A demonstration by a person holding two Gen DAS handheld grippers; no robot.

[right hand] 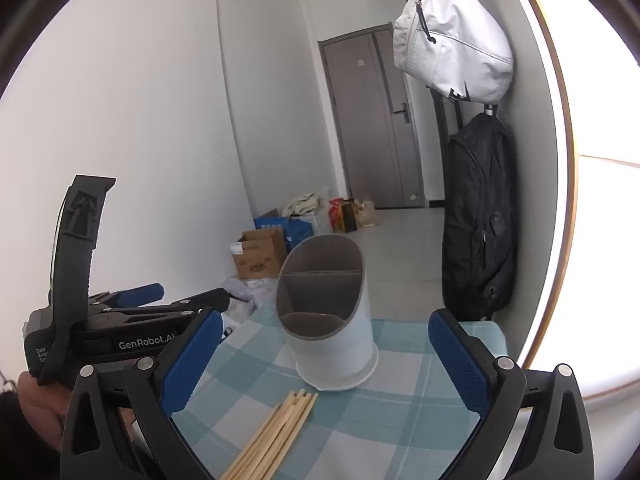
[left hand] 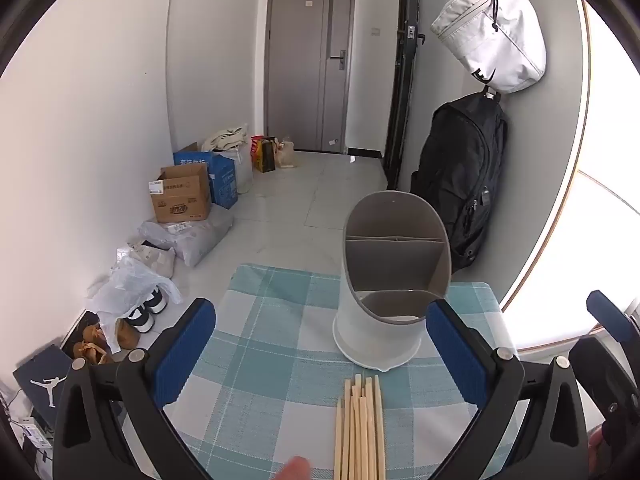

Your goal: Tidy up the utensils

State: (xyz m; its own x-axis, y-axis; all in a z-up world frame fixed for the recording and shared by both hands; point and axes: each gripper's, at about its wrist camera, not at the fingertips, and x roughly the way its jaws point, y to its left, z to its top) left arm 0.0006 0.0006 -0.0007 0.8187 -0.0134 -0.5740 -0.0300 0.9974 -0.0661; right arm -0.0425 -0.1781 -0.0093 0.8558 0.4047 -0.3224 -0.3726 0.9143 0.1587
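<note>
Chopsticks [left hand: 360, 428] lie between the wide-spread left tool [left hand: 320, 352], before the holder [left hand: 394, 276].

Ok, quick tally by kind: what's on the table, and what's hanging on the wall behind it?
Utensil holder: 1
Chopstick bundle: 1 (the sticks overlap, so no exact count)
White bag: 1
Black backpack: 1
Total: 4
</note>
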